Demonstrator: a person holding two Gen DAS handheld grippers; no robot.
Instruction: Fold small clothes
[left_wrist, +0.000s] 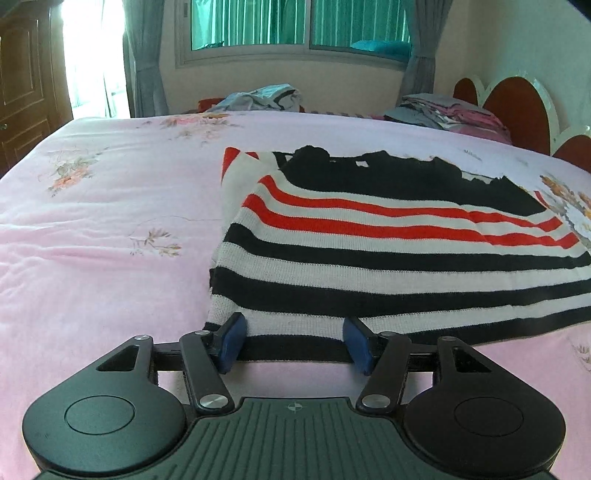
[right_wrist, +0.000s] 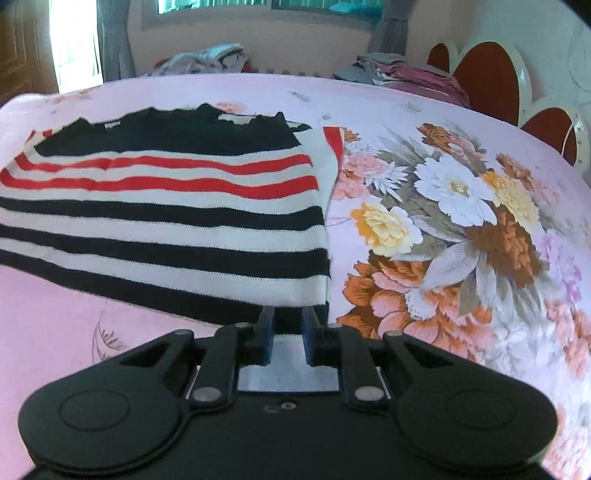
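A striped knit sweater (left_wrist: 388, 254), black, white and red, lies flat on the pink bed; it also shows in the right wrist view (right_wrist: 166, 221). My left gripper (left_wrist: 293, 339) is open, its blue pads either side of the sweater's near left hem corner. My right gripper (right_wrist: 288, 332) has its pads a narrow gap apart at the near right hem corner, with the hem edge between them; whether they pinch the cloth is unclear.
The pink floral bedspread (left_wrist: 110, 229) covers the bed. A loose pile of clothes (left_wrist: 266, 98) lies at the far edge. A stack of folded clothes (left_wrist: 450, 112) sits by the red headboard (left_wrist: 517, 107). A window and curtains stand behind.
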